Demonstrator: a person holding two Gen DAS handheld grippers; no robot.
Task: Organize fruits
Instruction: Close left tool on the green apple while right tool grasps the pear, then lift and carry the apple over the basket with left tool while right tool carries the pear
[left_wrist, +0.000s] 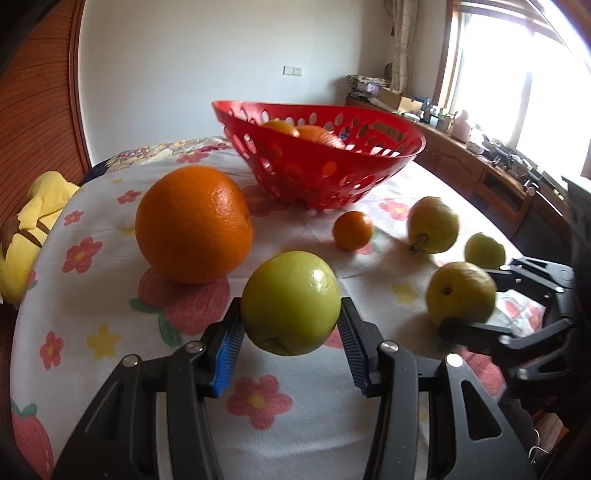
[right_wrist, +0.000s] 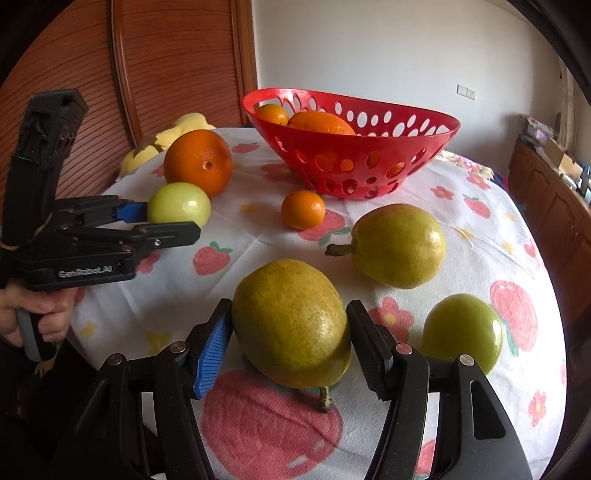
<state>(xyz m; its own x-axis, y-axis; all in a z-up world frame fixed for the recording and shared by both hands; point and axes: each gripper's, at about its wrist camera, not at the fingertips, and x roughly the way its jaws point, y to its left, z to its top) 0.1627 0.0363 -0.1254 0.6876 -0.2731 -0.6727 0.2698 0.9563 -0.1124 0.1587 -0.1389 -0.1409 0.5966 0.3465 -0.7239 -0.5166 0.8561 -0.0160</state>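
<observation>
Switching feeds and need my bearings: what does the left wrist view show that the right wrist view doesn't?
Only the left wrist view shows the bright window and the cluttered wooden sideboard beneath it. Only the right wrist view shows the person's hand on the left gripper's handle. Both show the red perforated plastic basket holding oranges, the large orange on the flowered cloth, the left gripper closed on a smooth green apple, and the right gripper around a yellow-green pear.
</observation>
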